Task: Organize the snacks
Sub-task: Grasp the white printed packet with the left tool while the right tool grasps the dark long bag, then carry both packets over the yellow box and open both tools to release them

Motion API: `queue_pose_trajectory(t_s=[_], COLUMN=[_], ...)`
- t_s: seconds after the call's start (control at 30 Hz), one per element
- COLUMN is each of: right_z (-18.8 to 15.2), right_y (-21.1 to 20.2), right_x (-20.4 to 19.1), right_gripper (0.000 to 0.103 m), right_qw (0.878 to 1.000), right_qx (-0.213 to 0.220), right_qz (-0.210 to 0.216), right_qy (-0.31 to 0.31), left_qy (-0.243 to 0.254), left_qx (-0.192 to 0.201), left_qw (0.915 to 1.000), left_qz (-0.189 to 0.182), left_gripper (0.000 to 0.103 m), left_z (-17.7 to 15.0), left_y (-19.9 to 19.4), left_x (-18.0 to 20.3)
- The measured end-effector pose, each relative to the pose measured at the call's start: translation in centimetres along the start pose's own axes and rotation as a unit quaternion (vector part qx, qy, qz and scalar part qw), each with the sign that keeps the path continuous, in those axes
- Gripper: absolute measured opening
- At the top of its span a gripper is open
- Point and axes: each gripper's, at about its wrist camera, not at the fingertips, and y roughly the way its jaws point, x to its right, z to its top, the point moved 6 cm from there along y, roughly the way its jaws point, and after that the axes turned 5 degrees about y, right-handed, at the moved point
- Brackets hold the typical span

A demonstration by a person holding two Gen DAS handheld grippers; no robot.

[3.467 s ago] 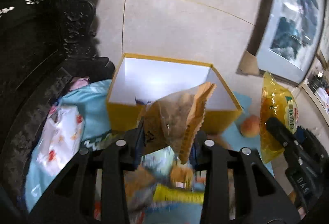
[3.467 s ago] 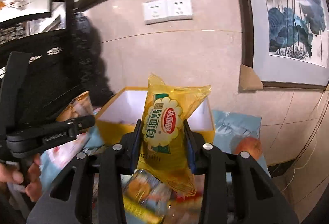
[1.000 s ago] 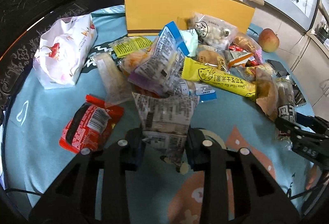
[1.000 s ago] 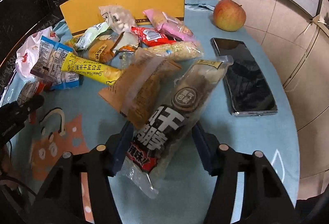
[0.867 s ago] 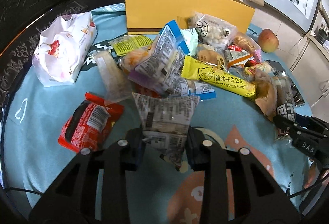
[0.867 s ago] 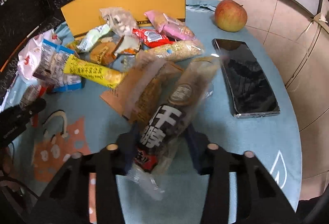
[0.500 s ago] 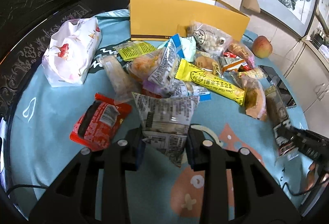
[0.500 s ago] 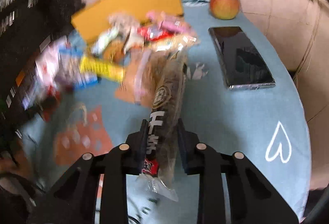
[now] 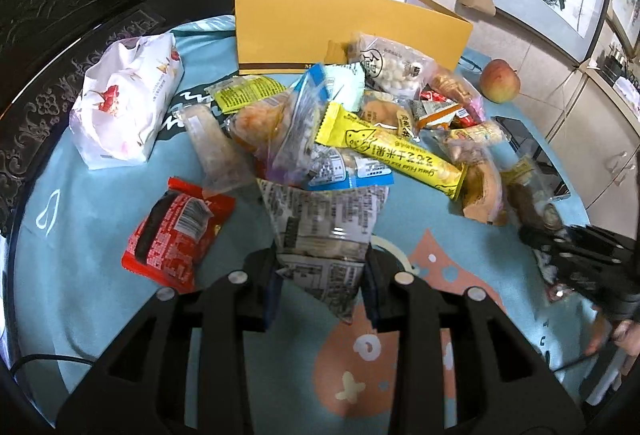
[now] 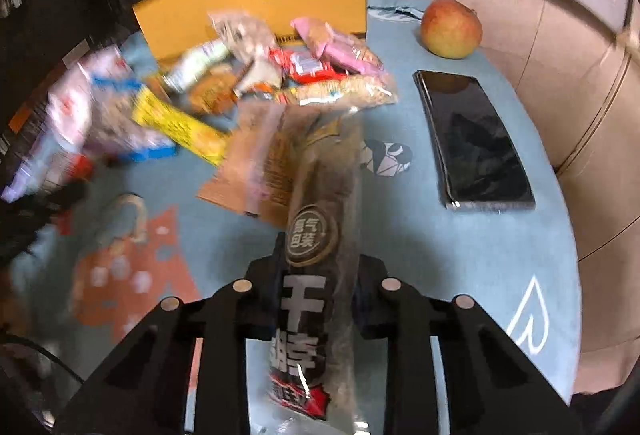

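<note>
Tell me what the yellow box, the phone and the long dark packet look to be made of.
Yellow box: likely cardboard, matte, with a thin folded rim and white inside. Phone: glossy dark face, probably glass, mirroring the room; its thin edge looks like metal or plastic, hard to tell. Long dark packet: thin plastic film, shiny and crinkled, partly see-through at its far end.

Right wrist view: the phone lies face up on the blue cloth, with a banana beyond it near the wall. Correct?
Not quite. The fruit beyond the phone is an apple, not a banana; the right wrist view shows it. The phone does lie face up on the blue cloth.
</note>
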Motion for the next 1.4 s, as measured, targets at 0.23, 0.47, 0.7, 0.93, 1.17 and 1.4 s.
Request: queue_pose_trajectory(t_s=[0.23, 0.47, 0.7, 0.93, 1.17, 1.4], right_z=[1.4, 5.6, 11.7, 16.8, 22.0, 26.2], right_y=[-6.0, -9.8, -11.8, -11.7, -6.1, 0.5], right_x=[0.0, -3.5, -5.8, -6.7, -6.6, -6.1], right_gripper=[0.027, 0.027, 0.027, 0.027, 0.027, 0.027], right_qw=[0.995, 0.988, 0.98, 0.973, 0.974, 0.976], right_qx=[0.052, 0.119, 0.169, 0.207, 0.213, 0.212], right_qz=[0.08, 0.101, 0.097, 0.091, 0.068, 0.035], right_qy=[0.025, -0.009, -0.038, -0.041, -0.038, -0.037], left_qy=[0.011, 0.024, 0.031, 0.036, 0.015, 0.002], left_qx=[0.017, 0.054, 0.097, 0.111, 0.096, 0.07], left_qw=[0.9998, 0.9979, 0.9946, 0.9931, 0.9953, 0.9975], left_qz=[-0.006, -0.027, -0.02, 0.009, 0.002, 0.005], left_gripper=[0.033, 0.033, 0.033, 0.033, 0.033, 0.033], left_z=[1.5, 6.1, 12.7, 17.9, 22.3, 25.9], left_y=[-1.6, -4.8, -8.3, -7.3, -0.1, 7.5], left_x=[0.9, 2.3, 2.8, 2.5, 1.6, 0.8])
